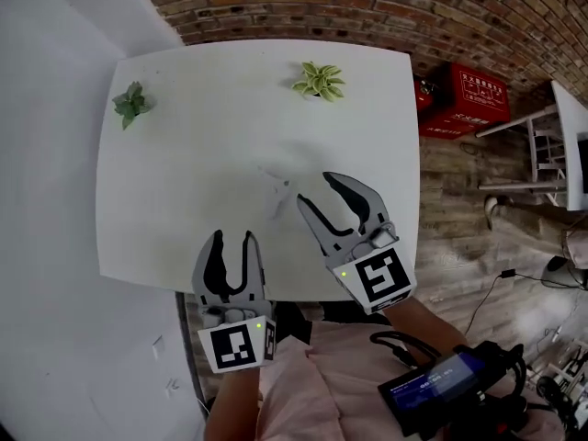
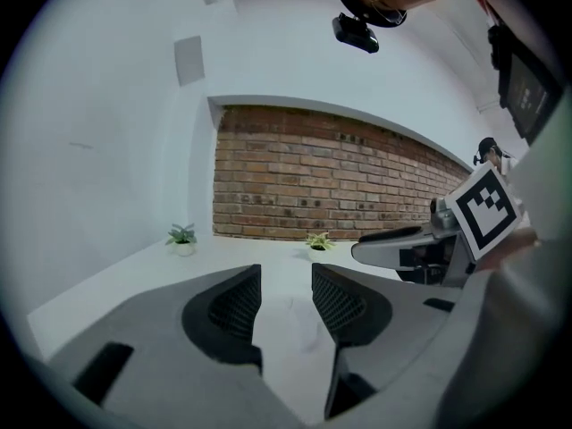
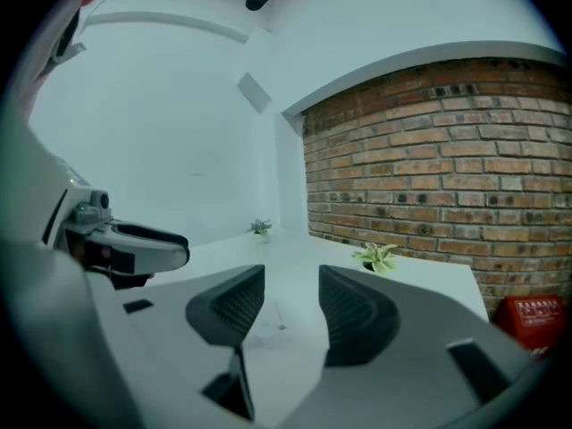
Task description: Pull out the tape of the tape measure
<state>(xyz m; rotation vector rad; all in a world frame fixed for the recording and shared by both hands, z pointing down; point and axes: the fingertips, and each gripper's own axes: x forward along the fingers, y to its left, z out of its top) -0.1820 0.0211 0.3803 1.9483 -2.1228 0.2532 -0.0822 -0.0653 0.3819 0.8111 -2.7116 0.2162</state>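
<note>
We've got a white table by a brick wall. Our left gripper and right gripper both gape wide, empty; the pale, hard-to-see tape measure lies just beside the right one's tips.

A white table spreads under and ahead of the left gripper and the right gripper. Near its far edge, well ahead of both, stand two small potted plants: a green plant off to the left gripper's left and a pale-leaved plant ahead of the right gripper. Beyond the table runs a red brick wall. A plain white wall lies left of the left gripper. Right of the right gripper, a wooden floor carries a red box by the bricks. The light is soft and even.
</note>
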